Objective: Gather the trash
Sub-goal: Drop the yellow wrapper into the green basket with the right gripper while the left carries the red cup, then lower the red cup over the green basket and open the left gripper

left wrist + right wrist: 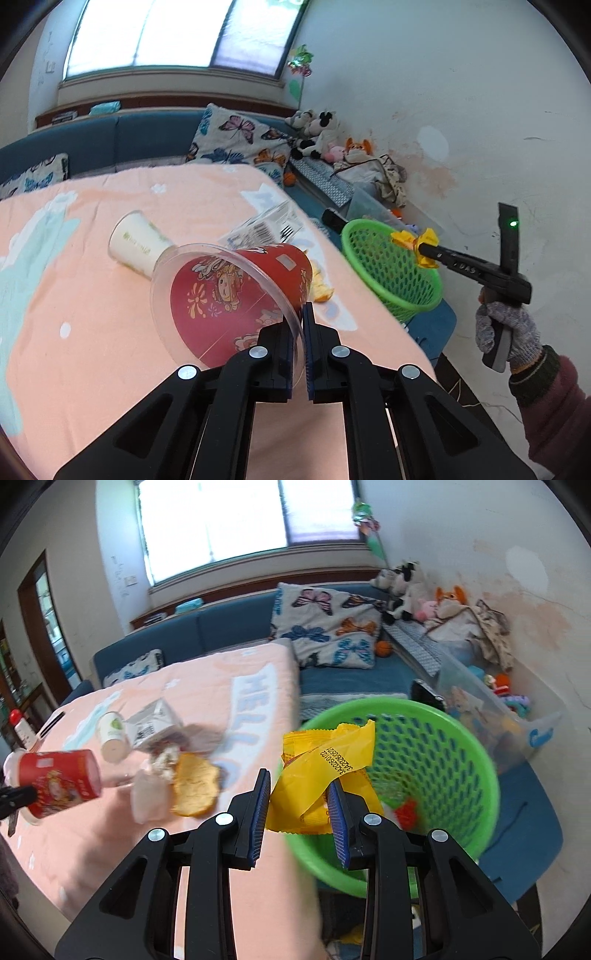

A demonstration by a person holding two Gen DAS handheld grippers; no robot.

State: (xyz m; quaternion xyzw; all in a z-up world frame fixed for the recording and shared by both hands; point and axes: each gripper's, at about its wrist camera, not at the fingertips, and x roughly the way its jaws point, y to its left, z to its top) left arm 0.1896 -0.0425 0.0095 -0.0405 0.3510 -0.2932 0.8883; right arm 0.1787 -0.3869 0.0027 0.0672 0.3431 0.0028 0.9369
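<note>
Right gripper [299,808] grasps a yellow snack wrapper [325,764], jaws partly closed with the crumpled foil between the blue pads; in the left wrist view the wrapper hangs above the near rim of the green mesh basket [391,266]. Left gripper [303,332] is clenched on the clear rim of a red printed cup [240,295], which is tilted on its side and appears lifted clear of the bench.

Largest first:
- Bench [92,332], covered in a peach printed cloth, carries the remaining trash.
- Green basket stands off the bench's edge, on a blue seat; some scraps already lie inside.
- Loose on the cloth: a white paper cup [136,245] on its side, a clear printed package [266,225] just behind the red cup, a piece of orange peel [321,290] beside it.

Step in hand, as judged: both grippers are carrying trash toward the basket, right one ahead.

Next move calls for: right jaws opening once the wrapper is well inside the rim, since light foil may cling to a pad. Left gripper then needs to swing the cup across the bench edge without crushing the thin rim.
</note>
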